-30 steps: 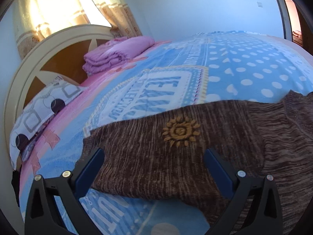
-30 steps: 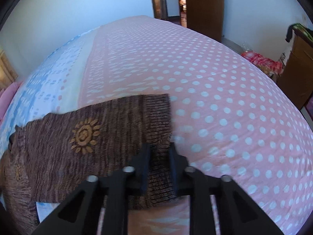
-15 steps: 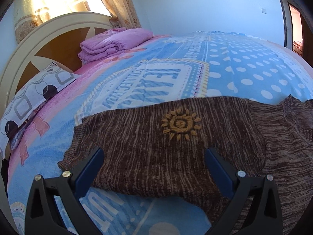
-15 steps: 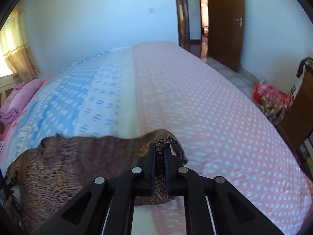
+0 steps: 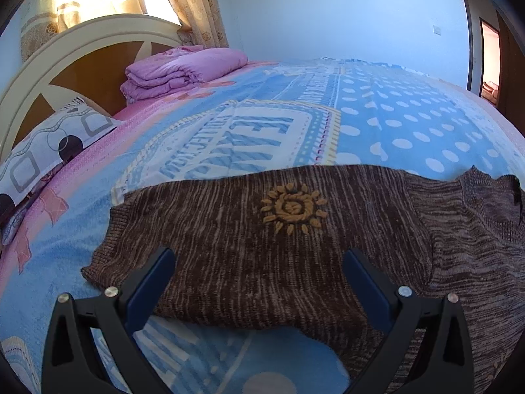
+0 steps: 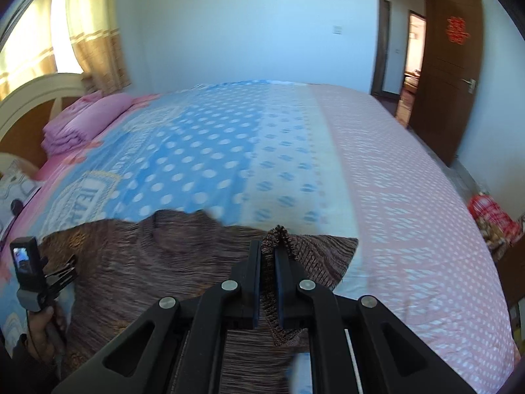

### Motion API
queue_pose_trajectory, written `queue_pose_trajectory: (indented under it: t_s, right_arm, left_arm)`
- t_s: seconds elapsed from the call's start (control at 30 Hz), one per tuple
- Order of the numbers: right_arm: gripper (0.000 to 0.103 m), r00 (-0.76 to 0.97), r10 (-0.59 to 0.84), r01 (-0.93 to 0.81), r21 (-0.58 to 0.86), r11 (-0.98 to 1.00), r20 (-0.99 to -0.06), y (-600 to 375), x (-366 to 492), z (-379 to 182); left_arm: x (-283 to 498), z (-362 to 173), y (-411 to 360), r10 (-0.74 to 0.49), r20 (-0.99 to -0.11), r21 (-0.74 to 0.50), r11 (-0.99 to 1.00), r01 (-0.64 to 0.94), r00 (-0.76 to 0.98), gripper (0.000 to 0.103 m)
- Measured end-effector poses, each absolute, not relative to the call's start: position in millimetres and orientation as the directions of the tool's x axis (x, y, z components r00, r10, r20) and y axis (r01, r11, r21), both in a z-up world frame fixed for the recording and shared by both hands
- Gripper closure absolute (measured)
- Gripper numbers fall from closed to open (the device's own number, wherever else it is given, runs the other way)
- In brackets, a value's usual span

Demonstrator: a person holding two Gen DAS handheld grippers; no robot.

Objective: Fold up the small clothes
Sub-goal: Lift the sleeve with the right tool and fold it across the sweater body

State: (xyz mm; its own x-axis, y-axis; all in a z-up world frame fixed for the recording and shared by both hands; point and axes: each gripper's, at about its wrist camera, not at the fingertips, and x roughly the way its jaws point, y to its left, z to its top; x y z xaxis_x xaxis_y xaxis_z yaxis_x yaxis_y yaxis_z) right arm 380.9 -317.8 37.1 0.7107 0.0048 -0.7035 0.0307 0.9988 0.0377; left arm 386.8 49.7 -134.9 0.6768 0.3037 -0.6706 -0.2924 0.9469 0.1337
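A fold of the brown sweater [image 6: 183, 262] is pinched by the right gripper [image 6: 268, 256]; the left gripper [image 5: 259, 262] is held wide apart, gripping nothing, above it.

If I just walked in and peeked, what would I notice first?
Probably the brown knitted sweater spread on the blue dotted bedspread, with a yellow sun stitched on it. The right gripper is pinching a bit of the sweater's ribbed edge, while the left gripper is wide open over the sweater. At the headboard end lies a folded purple quilt.
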Motion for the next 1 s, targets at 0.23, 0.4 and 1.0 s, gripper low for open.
queue_pose_trajectory:
  t_s: [0.23, 0.4, 1.0]
  right_arm:
    - [0.096, 0.641, 0.111, -0.124, 0.041, 0.991, -0.759, -213.0, 418.3, -32.6]
    - [0.088, 0.513, 0.245, -0.242, 0.135, 0.961, -0.823, -151.4, 432.7, -116.0]
    - [0.047, 0.622, 0.124, 0.000, 0.158, 0.987, -0.773, -335.5, 314.0, -106.5]
  left_arm:
    - [388.0, -139.0, 51.4, 0.297, -0.684, 0.124, 0.948, -0.295, 0.667, 0.000]
    - [391.1, -143.3, 56.4, 0.294, -0.708, 0.114, 0.945, -0.307, 0.642, 0.000]
    - [348.8, -74.6, -73.3, 0.046, -0.674, 0.165, 0.982, 0.090, 0.738, 0.000]
